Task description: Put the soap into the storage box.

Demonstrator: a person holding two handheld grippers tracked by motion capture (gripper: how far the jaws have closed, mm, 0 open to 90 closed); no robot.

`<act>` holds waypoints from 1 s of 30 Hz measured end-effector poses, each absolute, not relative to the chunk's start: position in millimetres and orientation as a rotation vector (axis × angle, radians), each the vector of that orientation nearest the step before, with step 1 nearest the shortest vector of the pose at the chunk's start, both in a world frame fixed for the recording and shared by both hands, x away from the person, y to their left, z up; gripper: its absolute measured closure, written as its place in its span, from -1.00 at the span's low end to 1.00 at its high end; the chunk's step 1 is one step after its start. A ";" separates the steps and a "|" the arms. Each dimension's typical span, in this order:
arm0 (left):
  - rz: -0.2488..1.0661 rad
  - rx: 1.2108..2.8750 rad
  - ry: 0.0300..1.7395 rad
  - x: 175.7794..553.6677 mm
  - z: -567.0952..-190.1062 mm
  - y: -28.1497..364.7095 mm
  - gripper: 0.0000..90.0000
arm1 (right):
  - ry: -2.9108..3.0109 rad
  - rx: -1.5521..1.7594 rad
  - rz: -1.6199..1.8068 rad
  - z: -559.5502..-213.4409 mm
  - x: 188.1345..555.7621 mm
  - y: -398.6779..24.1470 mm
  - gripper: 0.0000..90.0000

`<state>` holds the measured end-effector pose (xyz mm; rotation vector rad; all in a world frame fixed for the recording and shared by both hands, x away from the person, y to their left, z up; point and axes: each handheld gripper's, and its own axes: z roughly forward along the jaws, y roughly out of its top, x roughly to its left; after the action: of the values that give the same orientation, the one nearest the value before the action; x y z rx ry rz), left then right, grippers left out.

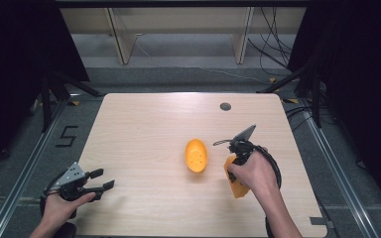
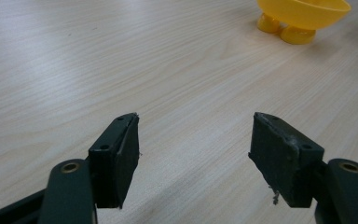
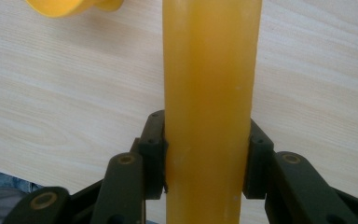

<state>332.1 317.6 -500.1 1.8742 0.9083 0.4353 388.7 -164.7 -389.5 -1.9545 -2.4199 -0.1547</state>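
Work in hand: the right gripper [image 3: 207, 168] is clamped on an amber bar [image 3: 209, 107], both jaws pressed flat against its sides; by my reading a pick-up is done and a placing is still to come.
Bar, where: in the high view the bar [image 1: 235, 179] sits under the right hand [image 1: 252, 173], near the table's [image 1: 144, 129] right front, just right of the yellow dish [image 1: 196, 155] and apart from it.
Dish: an oval yellow dish with small holes, standing on stubby feet [image 2: 292, 33] at mid-table; nothing lies in it that I can see.
Left gripper: the left gripper [image 1: 100, 179] rests at the table's left front, jaws wide apart and empty, well away from the dish.
Done: the bar looks gripped and under control.
Left: likely bringing the bar to the dish and letting go; no sign of that yet.
Hard to tell: whether the bar is lifted or touches the table; its ends are cut off in the right gripper view, and the hand covers much of it from above.
Unclear: what the bar is made of.
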 end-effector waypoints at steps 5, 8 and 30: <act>0.440 1.880 0.896 332.7 -499.9 318.2 -0.29 | -2.413 -1.910 -0.177 -387.3 390.9 -163.6 0.36; 0.439 1.879 0.897 332.7 -500.0 318.3 -0.29 | -2.408 -1.916 -0.182 -386.8 392.1 -161.6 0.36; 0.431 1.878 0.916 331.6 -499.6 318.5 -0.29 | -2.403 -1.960 -0.169 -381.5 401.6 -153.0 0.36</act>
<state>331.6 318.5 -499.6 1.8781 0.9158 0.4310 401.6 -153.0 -381.5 -1.9597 -2.4028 -0.1691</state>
